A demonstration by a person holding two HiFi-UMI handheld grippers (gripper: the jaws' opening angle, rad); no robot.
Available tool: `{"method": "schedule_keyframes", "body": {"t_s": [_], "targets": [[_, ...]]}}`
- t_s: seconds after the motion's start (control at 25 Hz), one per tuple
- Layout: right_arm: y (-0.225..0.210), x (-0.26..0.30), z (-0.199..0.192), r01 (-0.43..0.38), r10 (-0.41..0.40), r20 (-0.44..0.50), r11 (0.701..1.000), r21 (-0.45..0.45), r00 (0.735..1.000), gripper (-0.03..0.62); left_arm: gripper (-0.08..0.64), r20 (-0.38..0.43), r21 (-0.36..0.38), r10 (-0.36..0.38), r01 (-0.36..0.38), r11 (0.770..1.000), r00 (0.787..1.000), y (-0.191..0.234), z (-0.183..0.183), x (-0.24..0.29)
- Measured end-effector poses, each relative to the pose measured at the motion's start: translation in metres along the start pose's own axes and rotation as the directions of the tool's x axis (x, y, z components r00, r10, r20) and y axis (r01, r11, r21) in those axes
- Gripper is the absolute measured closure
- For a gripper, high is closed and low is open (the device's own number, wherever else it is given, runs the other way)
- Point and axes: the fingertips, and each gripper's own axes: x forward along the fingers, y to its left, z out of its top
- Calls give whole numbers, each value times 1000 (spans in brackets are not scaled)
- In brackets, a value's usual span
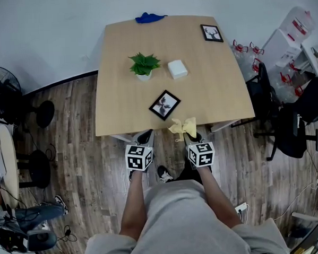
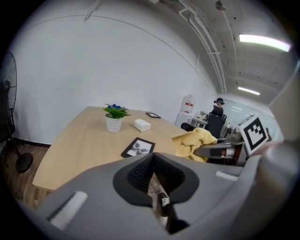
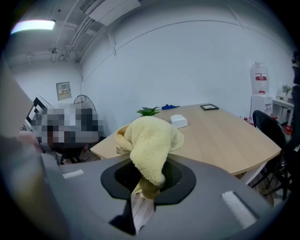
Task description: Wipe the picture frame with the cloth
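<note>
The yellow cloth [image 3: 150,136] is pinched tight by the right gripper [image 3: 143,183], ready for rubbing. The left gripper [image 2: 153,176] is seen with its jaws pressed together on nothing. Just past the cloth, the picture frame [image 1: 165,104] is laid flat near the front edge of the table [image 1: 215,89], where it is easily reached. No words can be read.

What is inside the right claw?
A yellow cloth, pinched in the right claw and flopping over it. The cloth covers the claw's tips, so how deep the grip goes cannot be seen.
</note>
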Motion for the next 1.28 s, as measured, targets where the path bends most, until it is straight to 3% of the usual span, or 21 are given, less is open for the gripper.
{"method": "schedule_keyframes", "body": {"t_s": [1.28], "targets": [[8, 1, 6, -11, 12, 15, 999, -42, 1000, 534, 508, -19, 5, -8, 9, 1000, 1000, -1, -5, 1]]}}
